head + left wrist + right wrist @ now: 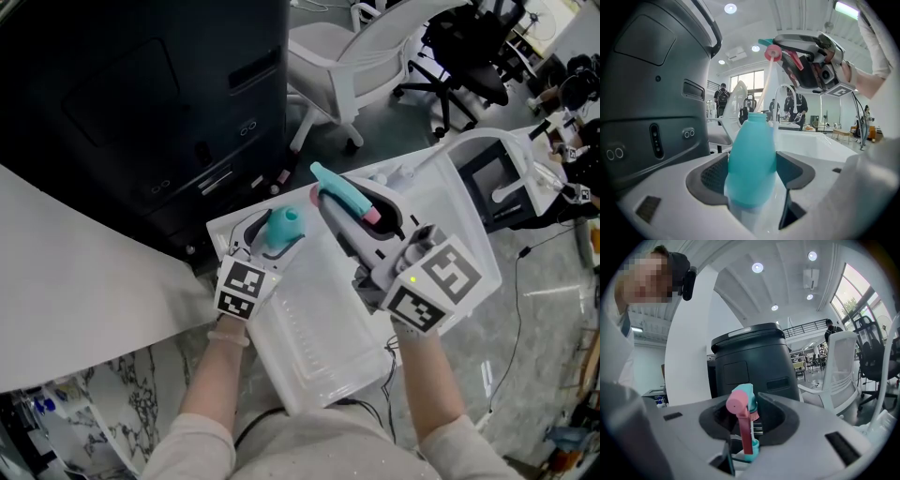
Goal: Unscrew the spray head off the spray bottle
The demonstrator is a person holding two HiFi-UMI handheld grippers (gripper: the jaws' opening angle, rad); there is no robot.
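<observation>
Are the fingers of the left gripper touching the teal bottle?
Touching. In the left gripper view the teal bottle stands between the fingers of the left gripper, and both of them press against its sides.

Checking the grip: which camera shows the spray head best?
The right gripper view: the spray head stands close and centred, gripped in the right claw, pink nozzle toward the camera. The head view shows mostly its teal top from above; the left gripper view shows it small, high up, from below.

Smooth matt teal plastic bottle [752,159], glossy plastic spray head [740,407]
</observation>
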